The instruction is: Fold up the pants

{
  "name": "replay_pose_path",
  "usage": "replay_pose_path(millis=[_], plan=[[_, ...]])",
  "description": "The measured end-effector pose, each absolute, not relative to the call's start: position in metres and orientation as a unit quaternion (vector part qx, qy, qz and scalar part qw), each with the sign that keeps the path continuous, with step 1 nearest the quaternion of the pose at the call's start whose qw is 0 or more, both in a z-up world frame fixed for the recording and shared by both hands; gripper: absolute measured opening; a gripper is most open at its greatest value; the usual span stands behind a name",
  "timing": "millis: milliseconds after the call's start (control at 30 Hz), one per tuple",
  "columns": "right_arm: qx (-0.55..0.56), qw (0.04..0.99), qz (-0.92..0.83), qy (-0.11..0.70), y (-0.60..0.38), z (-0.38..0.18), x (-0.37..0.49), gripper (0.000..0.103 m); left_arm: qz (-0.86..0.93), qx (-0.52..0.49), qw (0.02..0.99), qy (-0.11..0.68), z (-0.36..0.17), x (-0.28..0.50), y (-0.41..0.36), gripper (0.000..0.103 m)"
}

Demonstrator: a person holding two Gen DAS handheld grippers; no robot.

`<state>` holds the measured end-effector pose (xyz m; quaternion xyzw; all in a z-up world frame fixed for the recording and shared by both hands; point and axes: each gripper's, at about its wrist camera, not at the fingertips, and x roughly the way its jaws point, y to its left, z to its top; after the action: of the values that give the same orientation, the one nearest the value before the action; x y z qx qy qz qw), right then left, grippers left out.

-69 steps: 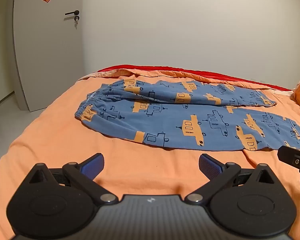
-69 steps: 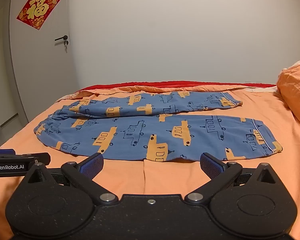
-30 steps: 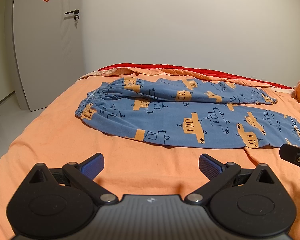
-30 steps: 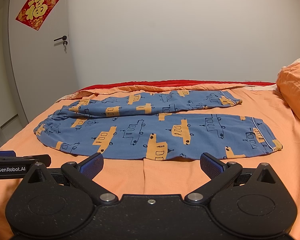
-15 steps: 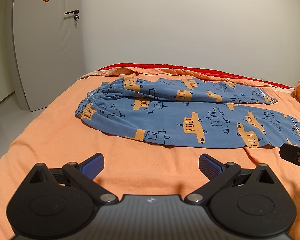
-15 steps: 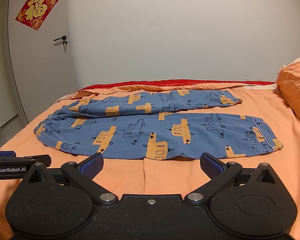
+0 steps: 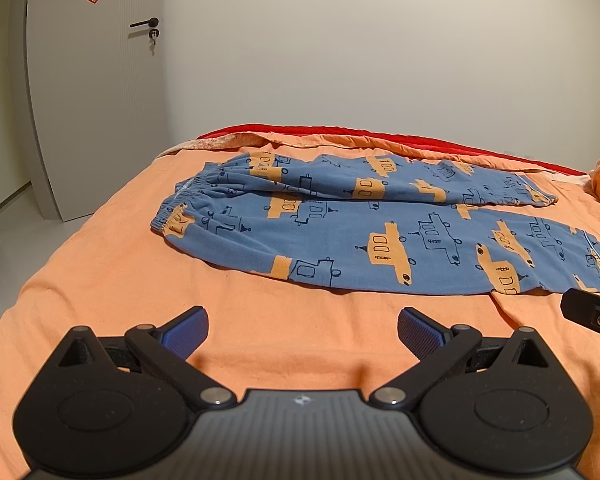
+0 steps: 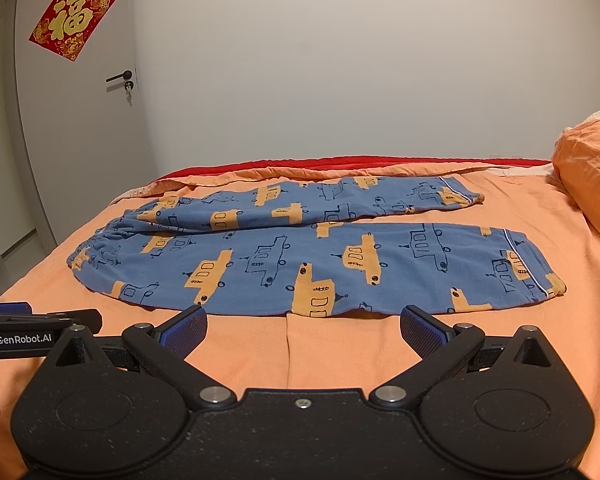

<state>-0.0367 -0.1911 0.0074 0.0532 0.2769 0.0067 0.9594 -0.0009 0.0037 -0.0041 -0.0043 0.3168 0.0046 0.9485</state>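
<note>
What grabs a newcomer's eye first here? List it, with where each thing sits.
First, the blue pants printed with orange boats, spread flat across the middle of the orange bed, waistband toward the door side, both legs running to the right. Next, the red paper decoration on the white door at upper left. Close to the lens, the right hand-held gripper and left hand-held gripper are open and empty, short of the pants' near edge.
</note>
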Motion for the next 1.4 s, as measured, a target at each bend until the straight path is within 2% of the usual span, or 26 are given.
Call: replay_pose_path(millis=[267,567,867,1100,1267,1400], plan=[[0.055,0.958,0.005,0.281,-0.191,0.006,-0.035,0.102,0.008,-0.004,0.947,0.322,-0.006,0.003,0.004,0.103],[0.040,0.955,0.024,0.294,-0.195,0.007,-0.026,0.102,0.007,-0.026,0.931,0.365,-0.005,0.013,0.004,0.103],[0.011,0.946,0.074,0.315,-0.211,0.024,0.004,0.103,0.012,-0.023,0.931,0.365,0.014,0.039,0.000,0.103],[-0.020,0.926,0.162,0.341,-0.229,0.079,0.071,0.103,0.061,-0.003,0.943,0.326,0.057,0.110,0.028,0.103],[-0.078,0.901,0.213,0.370,-0.237,0.131,0.144,0.103,0.066,0.079,0.952,0.287,0.084,0.171,0.056,0.103],[-0.122,0.891,0.283,0.333,-0.231,0.123,0.204,0.102,0.027,0.146,0.951,0.272,0.084,0.225,0.064,0.103]])
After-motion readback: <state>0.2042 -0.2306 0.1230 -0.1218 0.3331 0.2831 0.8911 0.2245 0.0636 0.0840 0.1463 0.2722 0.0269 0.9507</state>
